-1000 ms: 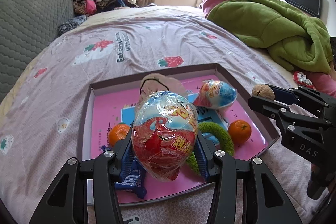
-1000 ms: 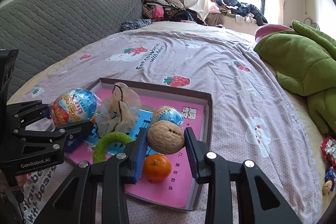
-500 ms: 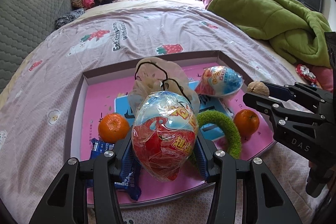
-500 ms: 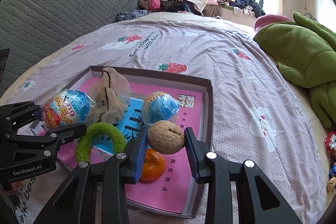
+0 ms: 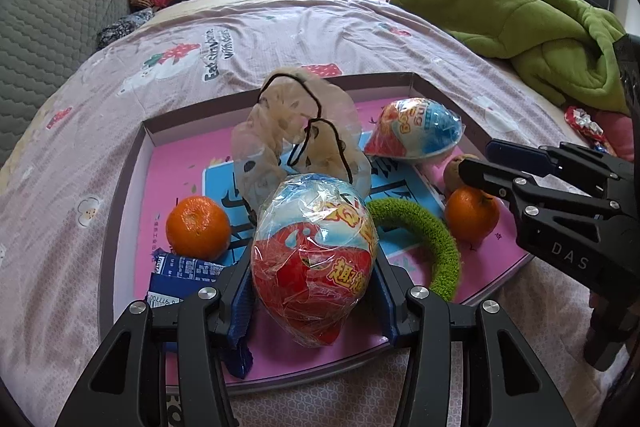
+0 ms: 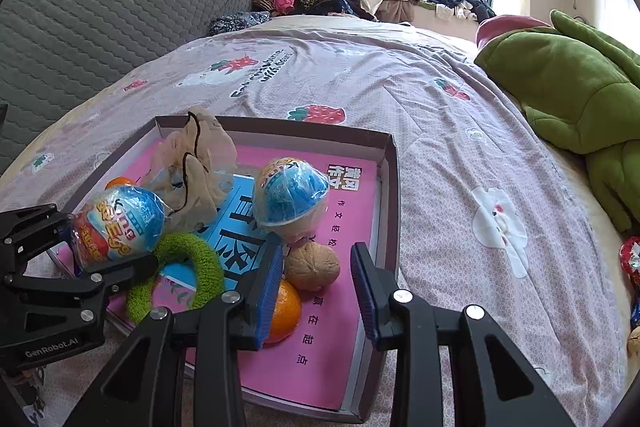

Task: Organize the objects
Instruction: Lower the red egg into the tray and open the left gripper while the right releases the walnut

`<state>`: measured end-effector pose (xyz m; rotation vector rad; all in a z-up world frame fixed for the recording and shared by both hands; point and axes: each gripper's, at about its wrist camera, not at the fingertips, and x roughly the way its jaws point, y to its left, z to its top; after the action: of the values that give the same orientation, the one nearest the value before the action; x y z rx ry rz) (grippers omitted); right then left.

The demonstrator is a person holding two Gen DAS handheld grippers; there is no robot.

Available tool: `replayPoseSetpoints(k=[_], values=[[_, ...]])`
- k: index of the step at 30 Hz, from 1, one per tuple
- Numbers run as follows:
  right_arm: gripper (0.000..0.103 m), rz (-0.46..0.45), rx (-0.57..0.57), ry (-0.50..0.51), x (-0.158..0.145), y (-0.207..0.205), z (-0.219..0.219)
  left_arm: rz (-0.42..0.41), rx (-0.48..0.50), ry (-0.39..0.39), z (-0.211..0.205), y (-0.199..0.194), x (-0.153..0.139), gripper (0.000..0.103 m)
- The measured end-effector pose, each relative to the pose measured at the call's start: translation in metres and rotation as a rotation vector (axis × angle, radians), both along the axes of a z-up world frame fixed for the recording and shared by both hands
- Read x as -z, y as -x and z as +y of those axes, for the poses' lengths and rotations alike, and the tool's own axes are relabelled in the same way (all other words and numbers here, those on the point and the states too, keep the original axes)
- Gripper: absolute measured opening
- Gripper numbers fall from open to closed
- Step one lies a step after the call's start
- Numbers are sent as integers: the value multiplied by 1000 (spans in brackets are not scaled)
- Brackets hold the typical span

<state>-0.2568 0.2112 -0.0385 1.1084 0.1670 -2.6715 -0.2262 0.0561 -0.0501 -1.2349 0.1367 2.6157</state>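
Left wrist: walnut (image 5: 456,169) mostly hidden behind right tongs (image 5: 486,161).

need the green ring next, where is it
The green ring sits in the tray's near right, left wrist view, between the left gripper's wrapped egg and an orange.

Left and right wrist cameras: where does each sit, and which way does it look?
Left wrist: on the left gripper, looking forward and down into the tray; its jaws show, gripping a wrapped egg.
Right wrist: on the right gripper, looking forward and down into the tray; its jaws show, a walnut between them.
Shared: tray, green ring, and each other's gripper.
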Motion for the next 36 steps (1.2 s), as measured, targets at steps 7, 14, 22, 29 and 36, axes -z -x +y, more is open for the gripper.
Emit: replayPoseSetpoints(k=[7,14,22,29,36], values=[[36,-3,-2,6,-1,-1,0,-2,-3,7,-1,0,1,52],[36,-4,-12,13,-8,-4,-1,-13,-7,16,-1,-1,3,52],[36,-3,-25,39,-20,-11,-3,-22,-16,16,-3,-4,0,52],[36,7,-40,54,-29,-18,-8,-27,-28,0,-7,-7,-4,57],[43,7,-54,71,-35,-25,-12,-10,-35,-9,-9,-12,-15,65]])
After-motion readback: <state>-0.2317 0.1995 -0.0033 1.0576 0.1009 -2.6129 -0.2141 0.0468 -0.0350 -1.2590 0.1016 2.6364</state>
